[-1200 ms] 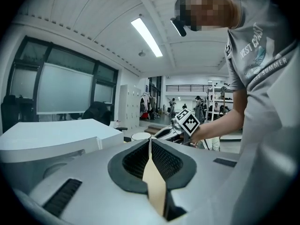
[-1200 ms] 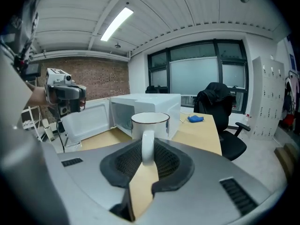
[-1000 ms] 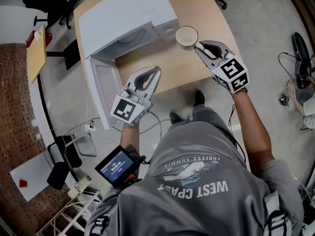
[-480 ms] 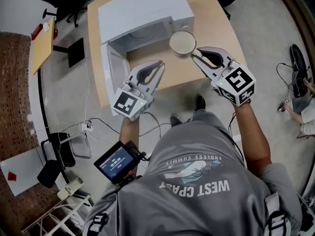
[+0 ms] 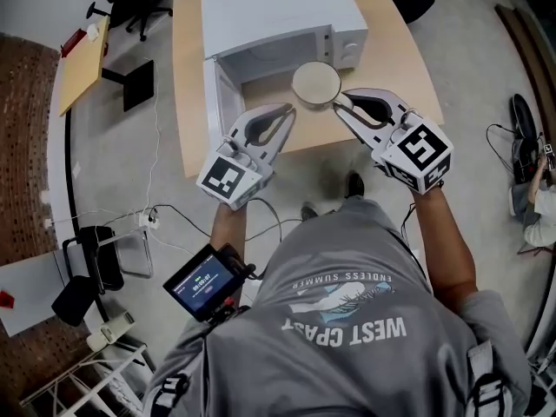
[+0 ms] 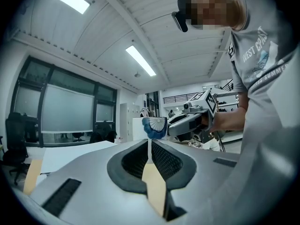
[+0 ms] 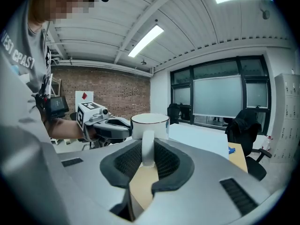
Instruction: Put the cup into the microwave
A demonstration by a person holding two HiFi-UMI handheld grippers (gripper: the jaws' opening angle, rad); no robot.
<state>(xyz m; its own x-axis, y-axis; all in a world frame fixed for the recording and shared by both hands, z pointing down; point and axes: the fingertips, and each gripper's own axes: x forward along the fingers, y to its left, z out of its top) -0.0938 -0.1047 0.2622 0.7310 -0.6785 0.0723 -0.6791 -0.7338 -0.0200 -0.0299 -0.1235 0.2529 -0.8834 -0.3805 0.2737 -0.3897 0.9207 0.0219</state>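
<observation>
While the right gripper (image 5: 341, 101) pinches the white cup (image 5: 315, 82) by its handle between its jaws, just before the open microwave (image 5: 278, 11), carry it in level and centred; the left gripper (image 5: 285, 114), jaws pressed together and empty, should avoid the door (image 5: 217, 94).

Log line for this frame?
right tongs: shut on cup handle | left tongs: shut, empty | microwave: door open | cup: not yet inside

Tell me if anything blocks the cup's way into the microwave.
Nothing visible does. The cup, held by its handle in the right gripper, hangs before the open microwave; its door is swung aside.
</observation>
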